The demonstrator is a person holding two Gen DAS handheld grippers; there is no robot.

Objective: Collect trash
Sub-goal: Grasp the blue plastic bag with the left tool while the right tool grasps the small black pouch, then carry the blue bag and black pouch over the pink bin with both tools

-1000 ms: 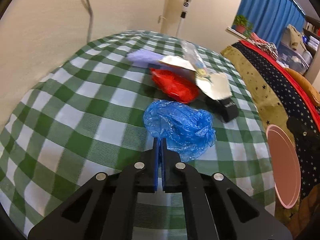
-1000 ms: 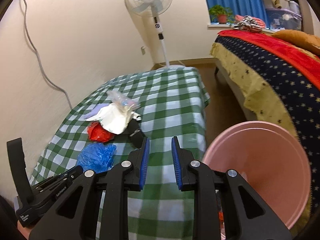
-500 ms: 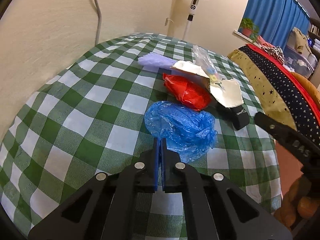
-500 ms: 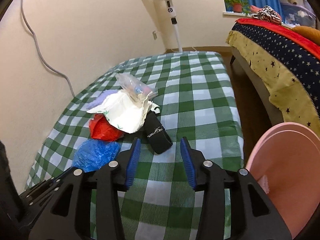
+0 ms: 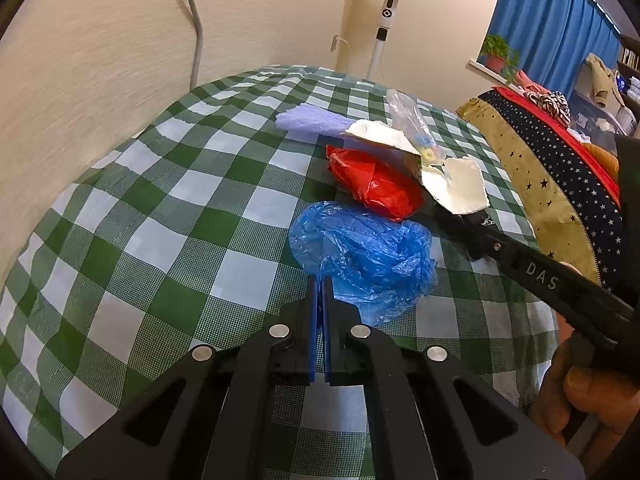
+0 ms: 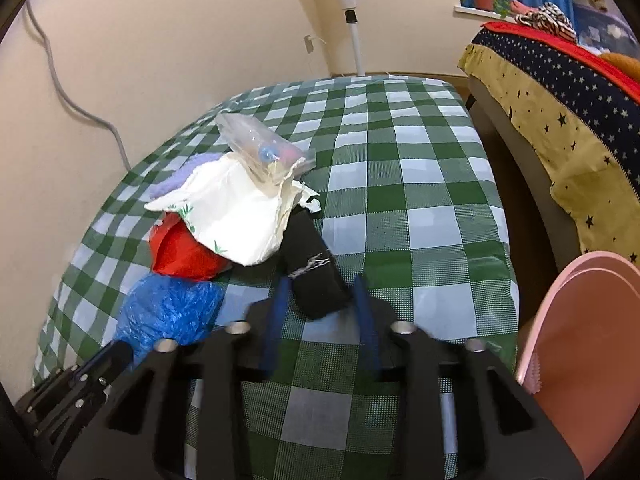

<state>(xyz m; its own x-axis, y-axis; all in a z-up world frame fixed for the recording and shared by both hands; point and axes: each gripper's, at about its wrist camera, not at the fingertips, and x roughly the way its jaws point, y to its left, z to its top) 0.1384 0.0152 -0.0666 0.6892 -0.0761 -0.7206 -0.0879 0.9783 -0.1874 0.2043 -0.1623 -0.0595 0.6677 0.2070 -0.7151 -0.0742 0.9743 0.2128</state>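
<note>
Grippers both tilt down over the checked table (image 6: 420,208). My left gripper (image 5: 320,300) has its jaws pressed together, nothing between them, tips at the near edge of the blue bag (image 5: 364,256). My right gripper (image 6: 322,308) is closing, jaws still a narrow gap apart, and the near end of the black pouch (image 6: 314,272) sits between them; I see no pad pressing it yet. Motion blur on those fingers. A hand (image 5: 584,384) holds the right gripper from the lower right in the left view.

Pouch lies flat, long axis running from my jaws away toward the white wrapper (image 6: 236,216), which covers its far end. Red bag (image 6: 180,254) lies left of it, between wrapper and blue bag. Pink bin (image 6: 584,360) stands off the table's right edge.
</note>
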